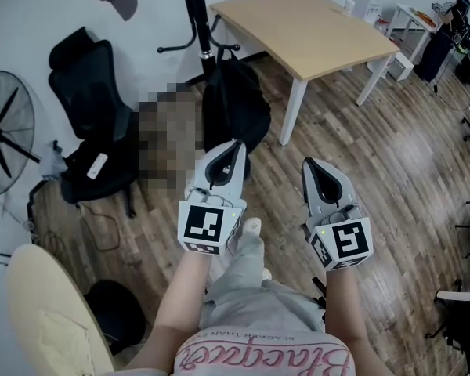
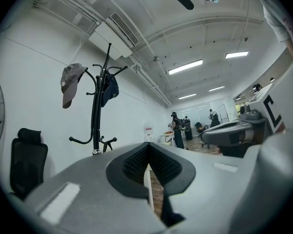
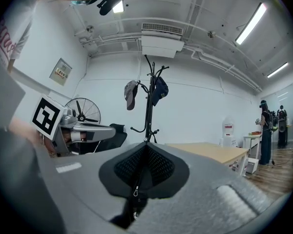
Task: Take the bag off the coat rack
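Observation:
The black bag (image 1: 235,108) hangs low on the black coat rack (image 1: 196,14), its straps going up to a lower hook. My left gripper (image 1: 235,146) is shut and empty, its tip just in front of the bag's lower edge. To its right, my right gripper (image 1: 308,164) is also shut, apart from the bag. In the left gripper view the rack (image 2: 95,116) stands ahead to the left beyond the closed left gripper (image 2: 149,150). The right gripper view shows the rack (image 3: 149,106) straight beyond the right gripper (image 3: 145,147). A small zipper pull (image 3: 134,191) shows in the slot under its pads.
A grey cap (image 2: 71,82) and a dark blue cap (image 2: 109,89) hang on the rack's upper hooks. A black office chair (image 1: 94,131) and a fan (image 1: 4,128) stand left of the rack. A wooden table (image 1: 305,26) stands to its right. People (image 2: 178,128) stand far off.

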`<state>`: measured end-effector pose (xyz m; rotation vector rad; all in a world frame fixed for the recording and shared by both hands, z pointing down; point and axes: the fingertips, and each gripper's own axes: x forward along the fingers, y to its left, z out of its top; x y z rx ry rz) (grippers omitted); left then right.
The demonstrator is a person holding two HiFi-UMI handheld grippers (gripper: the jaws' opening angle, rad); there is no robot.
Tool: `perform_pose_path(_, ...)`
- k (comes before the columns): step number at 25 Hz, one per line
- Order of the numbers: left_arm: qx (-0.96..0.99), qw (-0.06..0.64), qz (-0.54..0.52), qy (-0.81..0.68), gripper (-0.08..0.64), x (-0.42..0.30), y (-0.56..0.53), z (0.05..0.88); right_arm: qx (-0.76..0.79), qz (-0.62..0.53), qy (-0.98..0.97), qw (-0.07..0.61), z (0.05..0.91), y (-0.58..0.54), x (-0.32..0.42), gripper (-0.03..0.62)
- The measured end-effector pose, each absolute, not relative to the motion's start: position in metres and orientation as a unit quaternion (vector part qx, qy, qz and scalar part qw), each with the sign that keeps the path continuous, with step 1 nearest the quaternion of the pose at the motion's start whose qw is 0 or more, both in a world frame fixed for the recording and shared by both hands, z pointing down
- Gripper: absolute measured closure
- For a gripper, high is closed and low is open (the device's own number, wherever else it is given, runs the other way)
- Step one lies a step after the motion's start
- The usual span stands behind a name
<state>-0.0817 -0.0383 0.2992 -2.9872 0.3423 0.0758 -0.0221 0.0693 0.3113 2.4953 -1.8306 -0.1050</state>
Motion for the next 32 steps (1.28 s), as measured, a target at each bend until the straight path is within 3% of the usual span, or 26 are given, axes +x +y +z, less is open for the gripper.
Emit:
perform_pose_path(21,-0.987,0.036,0.006,0.159,0.543,0.029,-0.193,0.315,0.795,-0.021,-0.605,0.045,0.313,-0.074,0.113,0.591)
perform_pose_path(26,-0.985,0.036,-0.004,0.167,0.542,0.042,-0.234,0.317,0.779,-0.016,-0.627,0.015,0.306,-0.117,0.129,0.589)
perform_pose_path(32,-0.985,0.025,-0.007,0.172,0.428,0.044,-0.259,0.322,0.759,-0.007,-0.651,0.004,0.309,-0.148,0.133,0.511)
